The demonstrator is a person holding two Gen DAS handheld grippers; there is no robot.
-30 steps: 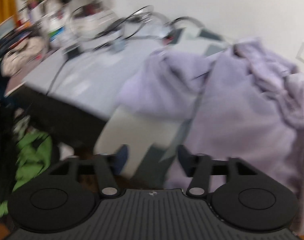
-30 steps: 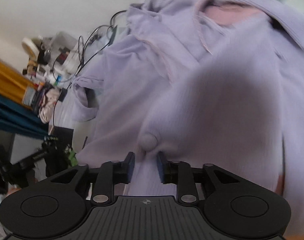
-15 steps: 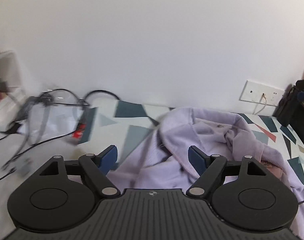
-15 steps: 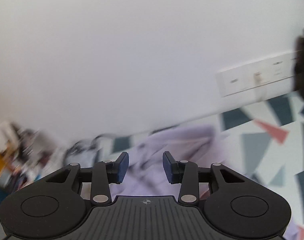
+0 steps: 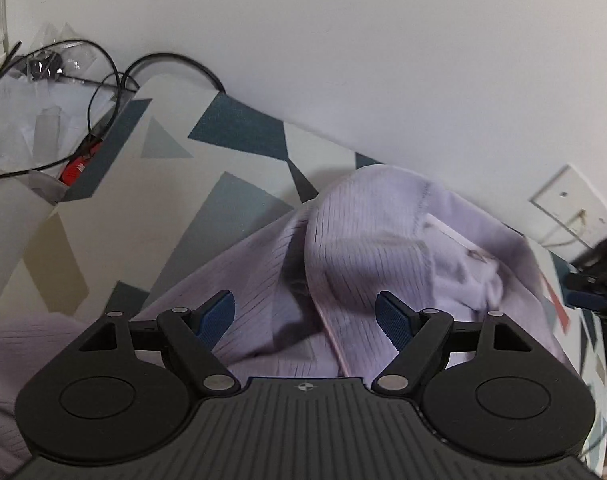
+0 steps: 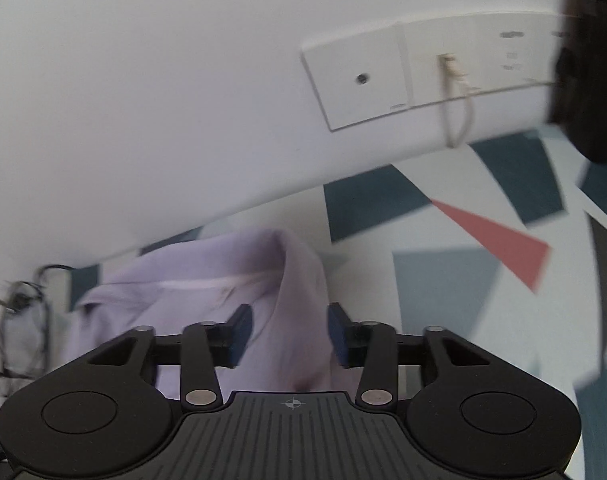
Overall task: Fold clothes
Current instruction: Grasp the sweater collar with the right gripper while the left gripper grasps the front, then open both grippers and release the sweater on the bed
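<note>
We see the lilac garment (image 5: 383, 248) cut off behind the gripper body and at the left edge, its folds blurred. Dark object (image 6: 587, 64) at the right edge is smeared, unidentifiable. Socket plate (image 6: 431, 72) lettering unreadable. Cable tangle (image 5: 63, 76) runs off frame.

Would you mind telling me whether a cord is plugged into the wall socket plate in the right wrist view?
Yes, a pale cord hangs in a loop from a port in the white wall plate.
</note>
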